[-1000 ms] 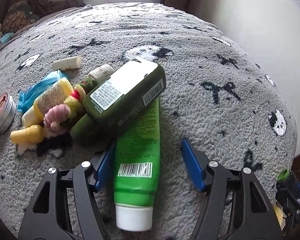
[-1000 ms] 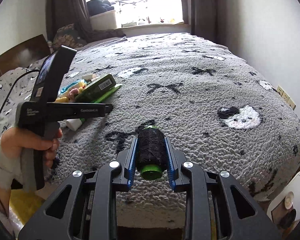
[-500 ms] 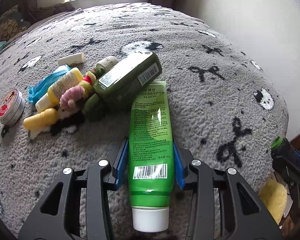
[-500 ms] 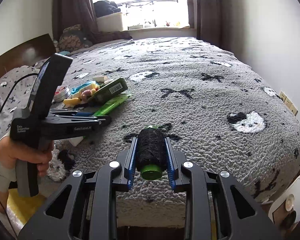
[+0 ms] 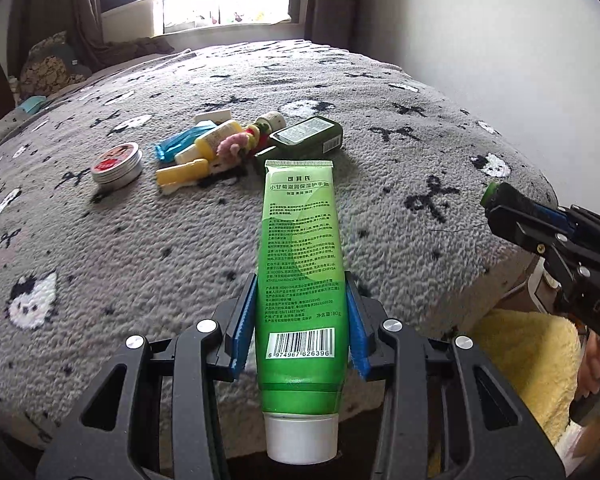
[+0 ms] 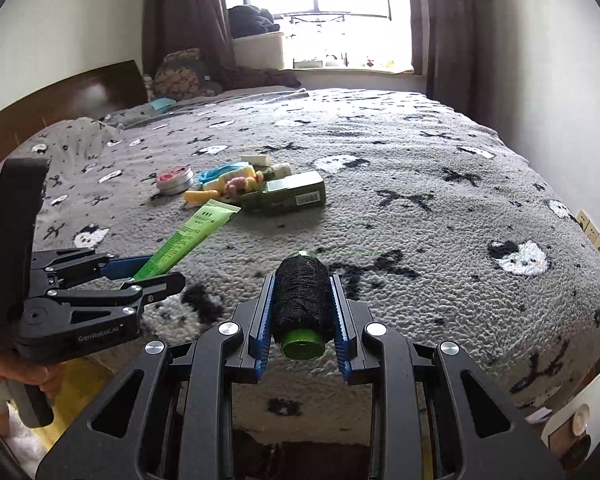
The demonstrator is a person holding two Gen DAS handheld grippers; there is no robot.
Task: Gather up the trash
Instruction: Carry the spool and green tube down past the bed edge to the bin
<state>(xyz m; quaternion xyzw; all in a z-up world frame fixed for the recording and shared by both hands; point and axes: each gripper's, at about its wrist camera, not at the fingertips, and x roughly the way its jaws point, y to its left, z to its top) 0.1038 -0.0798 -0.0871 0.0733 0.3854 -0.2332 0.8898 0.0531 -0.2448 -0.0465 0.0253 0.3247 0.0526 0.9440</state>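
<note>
My left gripper [image 5: 300, 320] is shut on a green tube [image 5: 300, 264] with a white cap, held clear above the grey bed cover [image 5: 100, 248]; the tube also shows in the right wrist view [image 6: 192, 232]. My right gripper [image 6: 302, 312] is shut on a spool of black thread [image 6: 302, 300] on a green core, held over the bed's near edge; it also shows in the left wrist view [image 5: 508, 212]. On the bed lies a pile: a dark green bottle [image 5: 306, 136], a yellow bottle [image 5: 212, 142], a pink fluffy item [image 5: 230, 146], a blue wrapper [image 5: 180, 144].
A round metal tin [image 5: 116, 162] with a red lid lies left of the pile. A white stick [image 5: 212, 117] lies behind it. A yellow cloth [image 5: 528, 356] lies below the bed's near edge. A wooden headboard [image 6: 60, 100] and pillows are at the far left; a wall is on the right.
My left gripper closed on the green tube, pulled it out from under the dark green bottle and lifted it back toward the bed's edge. The right gripper has kept hold of the spool.
</note>
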